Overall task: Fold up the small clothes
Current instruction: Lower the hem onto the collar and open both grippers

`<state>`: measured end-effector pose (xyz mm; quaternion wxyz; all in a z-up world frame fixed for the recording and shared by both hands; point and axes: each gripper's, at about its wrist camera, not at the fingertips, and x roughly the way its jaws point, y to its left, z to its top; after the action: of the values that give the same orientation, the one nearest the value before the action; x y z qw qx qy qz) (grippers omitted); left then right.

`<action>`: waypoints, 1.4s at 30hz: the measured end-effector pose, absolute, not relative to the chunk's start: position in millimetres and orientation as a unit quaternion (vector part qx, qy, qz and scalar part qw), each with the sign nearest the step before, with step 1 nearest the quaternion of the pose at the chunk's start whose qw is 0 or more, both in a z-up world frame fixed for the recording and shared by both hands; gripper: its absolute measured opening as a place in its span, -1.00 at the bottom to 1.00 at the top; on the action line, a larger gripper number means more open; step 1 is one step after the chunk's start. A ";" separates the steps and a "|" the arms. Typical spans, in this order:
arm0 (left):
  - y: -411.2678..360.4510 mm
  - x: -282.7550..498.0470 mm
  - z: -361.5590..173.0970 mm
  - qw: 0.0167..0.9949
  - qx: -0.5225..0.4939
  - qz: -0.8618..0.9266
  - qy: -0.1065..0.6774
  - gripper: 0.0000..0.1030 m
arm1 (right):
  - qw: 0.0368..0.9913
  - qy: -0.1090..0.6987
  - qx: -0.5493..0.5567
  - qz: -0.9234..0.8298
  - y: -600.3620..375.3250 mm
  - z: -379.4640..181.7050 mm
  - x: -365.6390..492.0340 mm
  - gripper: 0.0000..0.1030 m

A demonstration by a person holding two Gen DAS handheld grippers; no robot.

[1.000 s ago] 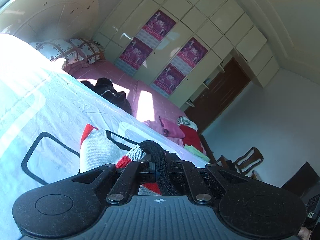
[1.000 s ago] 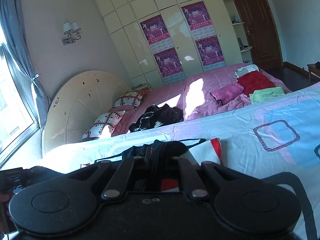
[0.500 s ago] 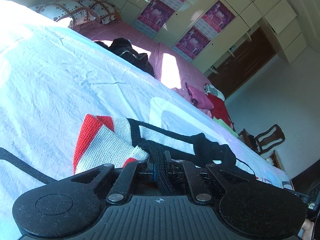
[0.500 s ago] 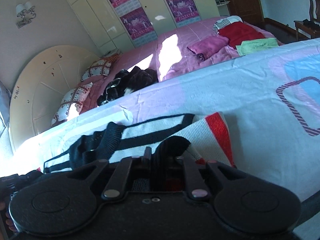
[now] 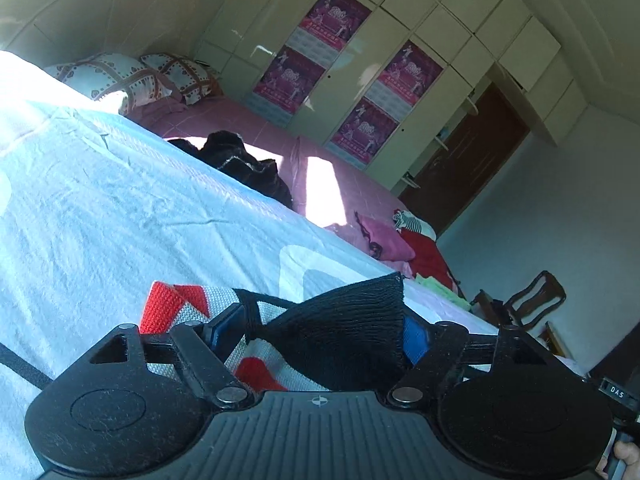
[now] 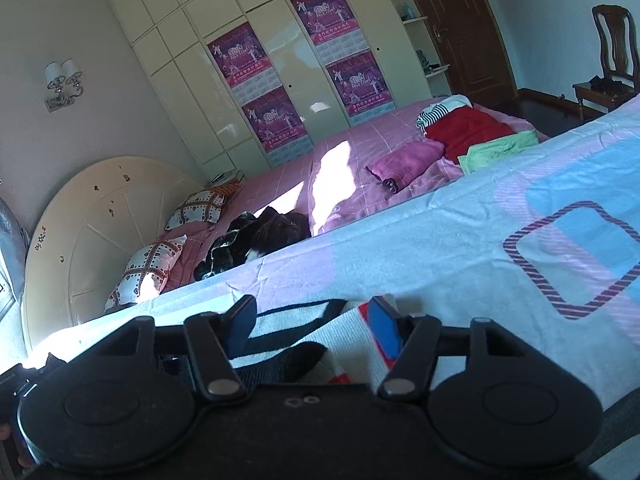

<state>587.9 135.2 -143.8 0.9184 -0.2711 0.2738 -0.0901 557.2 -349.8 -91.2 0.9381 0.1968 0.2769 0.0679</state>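
Knitwear is lying low on the pale blue sheet (image 5: 120, 216): a small red, grey and black sweater (image 5: 192, 304) is spreading flat right under both tools. The left gripper (image 5: 320, 332) is standing with jaws apart, having just been opening, its black hem sitting loose between the blue pads. The right gripper (image 6: 312, 324) is likewise parting over the striped knit, pressing nothing. Backing both out level, I judge, is keeping the fresh fold from dragging open. Beyond, a dark garment heap (image 6: 256, 240), pink (image 6: 404, 164), red (image 6: 468, 128) and green (image 6: 500, 146) folded pieces are lying well apart on the pink bedspread (image 6: 360, 140); nothing is blocking the way.
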 end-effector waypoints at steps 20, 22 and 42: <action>119.8 616.7 -119.5 0.932 -0.030 -0.119 0.341 0.25 | 0.936 0.332 -0.018 0.115 -299.5 -104.7 606.9 -0.26; 121.1 620.1 -126.8 0.932 -0.043 -0.108 0.344 0.25 | 0.935 0.347 -0.014 0.077 -303.1 -112.1 617.5 -0.26; 129.6 617.8 -131.5 0.936 -0.083 -0.154 0.304 0.25 | 0.923 0.362 -0.012 0.128 -295.0 -115.4 616.1 -0.35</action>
<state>617.8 129.6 -131.5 0.9364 -0.0834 0.3043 -0.1537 616.1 -295.0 -115.4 0.9233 -0.0120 0.3617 0.1285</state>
